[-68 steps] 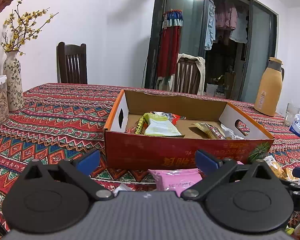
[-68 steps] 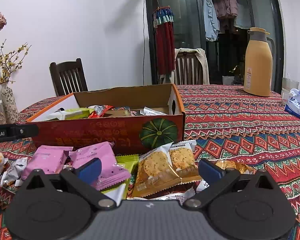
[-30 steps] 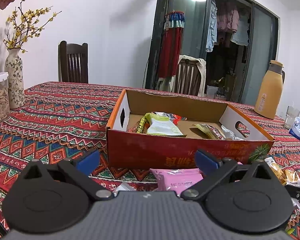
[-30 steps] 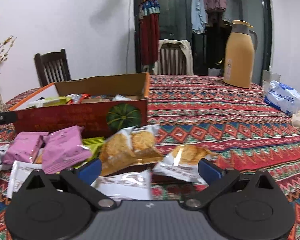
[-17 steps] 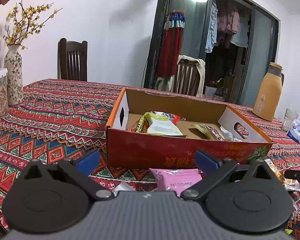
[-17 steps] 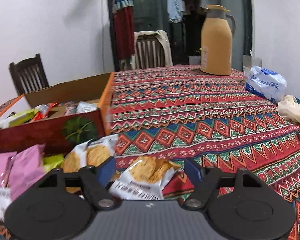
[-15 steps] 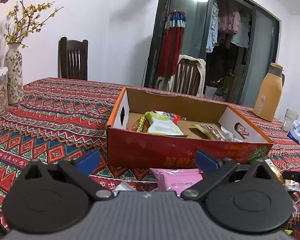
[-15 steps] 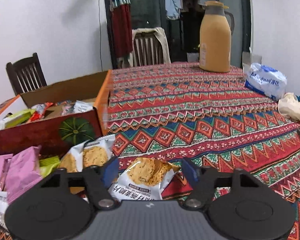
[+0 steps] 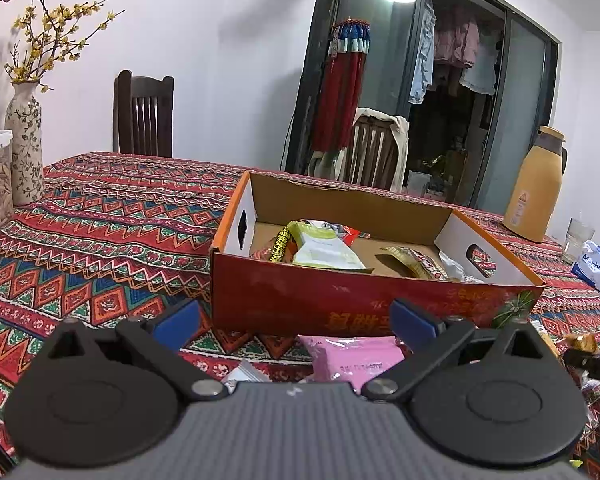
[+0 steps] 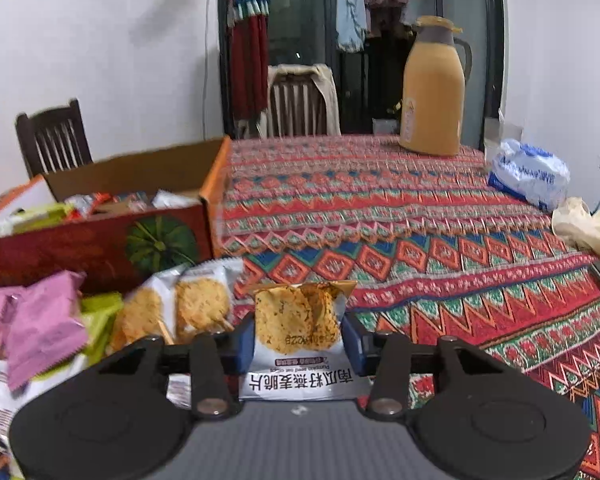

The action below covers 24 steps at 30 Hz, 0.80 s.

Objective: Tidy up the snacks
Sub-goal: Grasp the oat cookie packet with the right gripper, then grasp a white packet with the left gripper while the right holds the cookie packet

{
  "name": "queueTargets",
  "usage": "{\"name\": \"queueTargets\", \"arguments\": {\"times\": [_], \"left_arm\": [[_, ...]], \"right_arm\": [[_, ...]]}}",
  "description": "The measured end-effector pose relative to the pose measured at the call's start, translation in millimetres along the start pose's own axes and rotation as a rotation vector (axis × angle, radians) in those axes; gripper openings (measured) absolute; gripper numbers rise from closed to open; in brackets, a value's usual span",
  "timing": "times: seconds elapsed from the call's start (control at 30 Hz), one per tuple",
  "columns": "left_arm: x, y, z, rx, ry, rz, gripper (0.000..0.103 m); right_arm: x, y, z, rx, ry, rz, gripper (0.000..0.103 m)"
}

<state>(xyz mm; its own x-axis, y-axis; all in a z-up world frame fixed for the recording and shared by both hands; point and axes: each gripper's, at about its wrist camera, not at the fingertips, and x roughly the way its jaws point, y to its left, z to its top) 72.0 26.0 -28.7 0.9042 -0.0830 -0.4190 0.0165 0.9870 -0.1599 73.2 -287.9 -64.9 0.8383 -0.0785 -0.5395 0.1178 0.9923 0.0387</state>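
My right gripper [image 10: 298, 340] is shut on a cracker packet [image 10: 296, 328], white and gold, held upright just above the tablecloth. To its left lie a twin cracker packet [image 10: 180, 308], pink packets [image 10: 40, 328] and a green one. The red cardboard box [image 10: 92, 240] with several snacks inside stands at the left. My left gripper [image 9: 296, 320] is open and empty, low in front of the box [image 9: 340, 300], with a pink packet [image 9: 352, 356] between its fingers' line of sight. The right gripper's tip shows at the left wrist view's right edge.
A tan thermos jug [image 10: 432, 88] stands at the table's far side, a blue-white tissue pack [image 10: 528, 172] and crumpled paper at the right. A vase [image 9: 24, 144] with yellow flowers and a jar stand at the far left. Two chairs sit behind the table.
My right gripper swung right to a cracker packet, closed on it and lifted it upright. The left gripper has stayed open in front of the box.
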Motion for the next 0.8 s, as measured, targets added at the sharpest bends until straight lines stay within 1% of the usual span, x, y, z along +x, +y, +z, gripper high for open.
{"name": "queueTargets", "arguments": {"times": [0.13,0.37,0.47,0.6,0.8], "left_arm": [[-0.9,0.0,0.6,-0.001,-0.003,0.013,0.103],[-11.7,4.0,8.6,0.004,-0.008,0.047,0.103],[-17.9,11.4,10.0,0.006,-0.01,0.071,0.103],[-21.8,22.4,10.3,0.006,0.009,0.11,0.103],[-29.2,35.5,6.8,0.047,0.032,0.175,0.103]], "right_arm": [[-11.6,8.1,4.7,-0.023,-0.043,0.046,0.044],[-13.1,21.1,6.9,-0.044,-0.056,0.108,0.044],[-14.0,23.3,6.8,-0.049,-0.061,0.129,0.044],[-14.0,26.6,4.7,-0.049,-0.061,0.151,0.044],[-13.0,30.4,-0.7,-0.05,-0.056,0.179,0.044]]}}
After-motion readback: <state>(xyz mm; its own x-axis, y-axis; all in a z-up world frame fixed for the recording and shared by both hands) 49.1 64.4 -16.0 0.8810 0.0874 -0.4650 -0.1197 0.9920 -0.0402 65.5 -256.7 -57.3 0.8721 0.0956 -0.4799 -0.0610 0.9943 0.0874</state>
